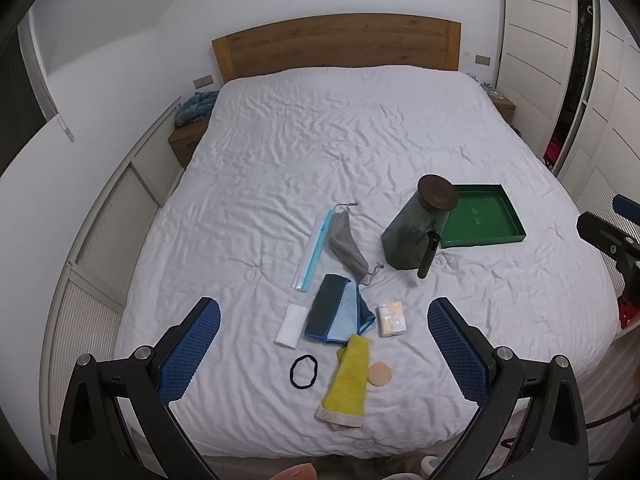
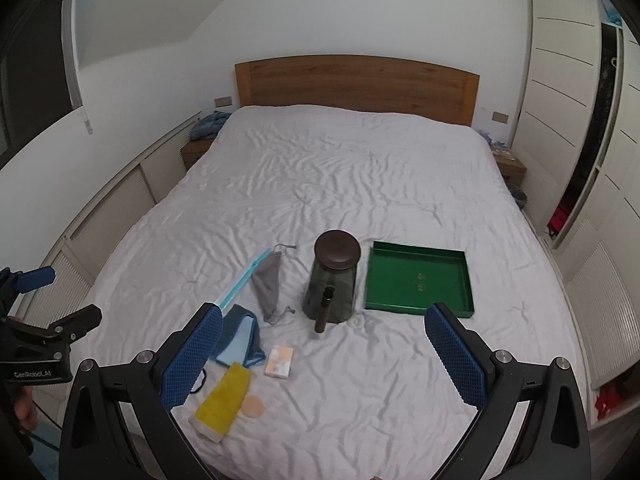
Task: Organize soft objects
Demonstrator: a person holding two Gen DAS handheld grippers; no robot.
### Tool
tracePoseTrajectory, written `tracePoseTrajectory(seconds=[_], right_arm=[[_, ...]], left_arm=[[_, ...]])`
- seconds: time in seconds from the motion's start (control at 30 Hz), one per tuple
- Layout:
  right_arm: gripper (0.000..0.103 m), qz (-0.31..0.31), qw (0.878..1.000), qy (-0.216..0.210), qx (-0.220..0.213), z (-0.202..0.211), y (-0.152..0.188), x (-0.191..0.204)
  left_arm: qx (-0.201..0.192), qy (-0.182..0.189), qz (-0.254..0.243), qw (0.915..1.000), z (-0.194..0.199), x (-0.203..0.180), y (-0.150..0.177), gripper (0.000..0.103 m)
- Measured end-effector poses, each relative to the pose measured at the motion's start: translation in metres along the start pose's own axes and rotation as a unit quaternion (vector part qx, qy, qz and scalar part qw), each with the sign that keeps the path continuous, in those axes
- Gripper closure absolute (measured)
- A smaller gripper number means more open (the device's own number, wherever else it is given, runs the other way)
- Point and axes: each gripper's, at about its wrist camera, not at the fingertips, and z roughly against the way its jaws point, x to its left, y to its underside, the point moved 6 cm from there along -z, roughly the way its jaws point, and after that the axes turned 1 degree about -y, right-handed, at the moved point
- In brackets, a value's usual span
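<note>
Both grippers, left gripper (image 1: 324, 344) and right gripper (image 2: 324, 354), hang spread wide over the bed (image 1: 360, 128), gripping nothing. The soft stuff sits left of the dark jar (image 1: 416, 224): grey pouch (image 1: 346, 246), blue cloth (image 1: 338, 314), yellow cloth (image 1: 348, 380), black hair tie (image 1: 304, 372). The green tray (image 1: 484, 216) touches the jar's right side.

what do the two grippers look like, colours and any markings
Both the left gripper and the right gripper have black angular frames with silver round bolts. Their fingers carry blue pads with a fine grid texture. White lettering marks the left gripper's body in the right wrist view.
</note>
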Motion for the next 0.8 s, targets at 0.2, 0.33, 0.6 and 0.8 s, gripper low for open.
tracePoseTrajectory(seconds=[0.2, 0.33, 0.6, 0.8], right_arm=[[0.0, -0.011, 0.999, 0.033, -0.008, -0.005, -0.013, 0.021], [0.0, -0.021, 0.998, 0.066, -0.008, -0.004, -0.016, 0.042], [0.0, -0.034, 0.994, 0.104, 0.0, -0.017, -0.027, 0.108], [0.0, -0.028, 0.993, 0.113, 0.005, -0.033, -0.039, 0.143]], left_arm=[[0.006, 0.02, 0.003, 0.9998, -0.015, 0.017, -0.005, 0.001], [0.005, 0.042, -0.004, 0.9991, -0.028, 0.033, -0.008, 0.001], [0.007, 0.082, -0.018, 0.9964, -0.056, 0.071, -0.016, 0.001], [0.013, 0.099, -0.025, 0.9947, -0.076, 0.097, -0.02, 0.001]])
